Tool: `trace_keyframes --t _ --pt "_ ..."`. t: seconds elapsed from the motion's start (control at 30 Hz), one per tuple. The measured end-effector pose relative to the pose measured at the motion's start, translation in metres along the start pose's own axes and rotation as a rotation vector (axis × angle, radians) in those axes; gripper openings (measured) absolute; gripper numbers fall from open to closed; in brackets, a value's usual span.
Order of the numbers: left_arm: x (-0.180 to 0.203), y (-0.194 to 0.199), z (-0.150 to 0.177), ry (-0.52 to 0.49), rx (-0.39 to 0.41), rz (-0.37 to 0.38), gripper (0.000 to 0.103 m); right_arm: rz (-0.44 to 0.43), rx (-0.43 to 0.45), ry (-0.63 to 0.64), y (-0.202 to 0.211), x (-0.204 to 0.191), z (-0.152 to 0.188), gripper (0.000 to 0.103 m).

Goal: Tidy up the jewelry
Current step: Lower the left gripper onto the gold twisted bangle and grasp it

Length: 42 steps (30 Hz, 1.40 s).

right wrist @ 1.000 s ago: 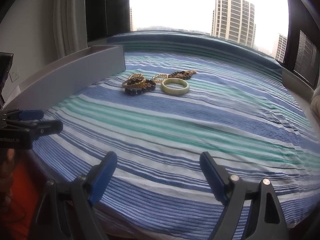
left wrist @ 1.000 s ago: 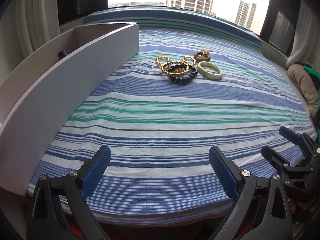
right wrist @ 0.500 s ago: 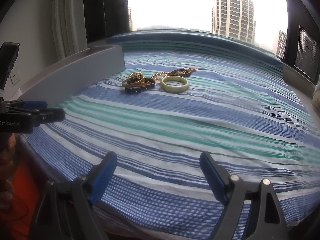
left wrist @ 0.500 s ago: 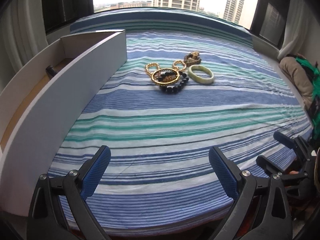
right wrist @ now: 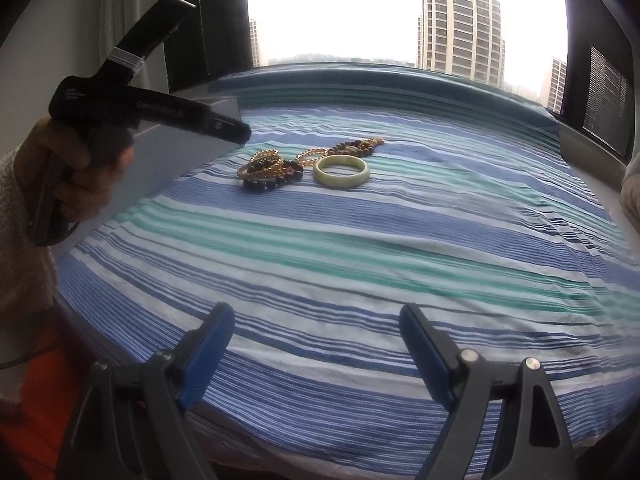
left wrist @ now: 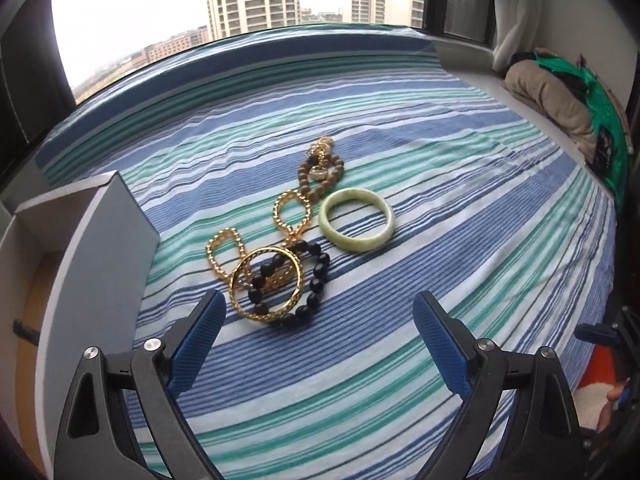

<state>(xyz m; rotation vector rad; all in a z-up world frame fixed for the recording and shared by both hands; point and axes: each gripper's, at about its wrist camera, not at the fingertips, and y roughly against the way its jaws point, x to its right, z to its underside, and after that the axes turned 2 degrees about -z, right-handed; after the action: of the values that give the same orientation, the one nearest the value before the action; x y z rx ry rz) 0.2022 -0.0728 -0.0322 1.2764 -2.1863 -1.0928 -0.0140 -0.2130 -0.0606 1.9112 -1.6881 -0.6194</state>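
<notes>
A pile of jewelry lies on the striped cloth (left wrist: 440, 240): a gold bangle (left wrist: 267, 285) over a black bead bracelet (left wrist: 316, 284), a gold chain (left wrist: 291, 208), a brown bead bracelet (left wrist: 320, 176) and a pale green jade bangle (left wrist: 357, 219). My left gripper (left wrist: 318, 338) is open and empty, just short of the gold bangle. My right gripper (right wrist: 316, 346) is open and empty, well back from the pile; the jade bangle (right wrist: 341, 171) and beads (right wrist: 268, 174) lie far ahead. The left gripper's body (right wrist: 152, 108) shows in the right wrist view, above the box.
A grey open box (left wrist: 100, 264) stands to the left of the jewelry; its wall (right wrist: 176, 160) also shows in the right wrist view. Folded clothes (left wrist: 560, 108) lie on the sill at the far right. A window runs behind the table.
My left gripper has moved forward and up close to the jewelry pile. The right gripper has stayed nearly still at the table's front. Both stay open.
</notes>
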Motion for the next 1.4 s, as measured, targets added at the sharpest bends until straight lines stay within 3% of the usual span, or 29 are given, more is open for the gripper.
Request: trace_keyframes --t 0.17,0.3,0.6,1.0,1.13,1.17,1.23,1.4 --pt "0.009 -0.021 -0.009 -0.094 -0.023 -0.031 0.085 0.006 -0.007 -0.020 0.001 0.008 0.003 0.086" --pt "0.003 -0.032 -0.013 -0.099 -0.048 -0.020 0.077 -0.001 -0.015 -0.039 -0.004 0.013 0.003 0.086" --pt "-0.010 -0.063 -0.020 -0.065 -0.122 0.022 0.044 -0.002 -0.026 -0.040 -0.005 0.015 0.006 0.086" --pt "-0.008 -0.073 -0.010 -0.070 -0.196 0.029 0.036 0.000 -0.040 -0.046 -0.012 0.015 0.005 0.086" --pt "-0.015 -0.082 -0.012 -0.023 -0.210 0.042 0.036 0.002 -0.039 -0.034 -0.010 0.013 0.005 0.086" --pt "-0.017 -0.084 -0.012 -0.009 -0.211 0.054 0.034 0.005 -0.036 -0.030 -0.009 0.012 0.005 0.086" --pt "-0.020 -0.087 -0.012 0.013 -0.226 0.083 0.012 0.010 -0.033 -0.031 -0.008 0.013 0.005 0.086" --pt "-0.029 -0.081 -0.010 0.068 -0.205 0.089 0.011 0.012 -0.042 -0.040 -0.010 0.015 0.006 0.086"
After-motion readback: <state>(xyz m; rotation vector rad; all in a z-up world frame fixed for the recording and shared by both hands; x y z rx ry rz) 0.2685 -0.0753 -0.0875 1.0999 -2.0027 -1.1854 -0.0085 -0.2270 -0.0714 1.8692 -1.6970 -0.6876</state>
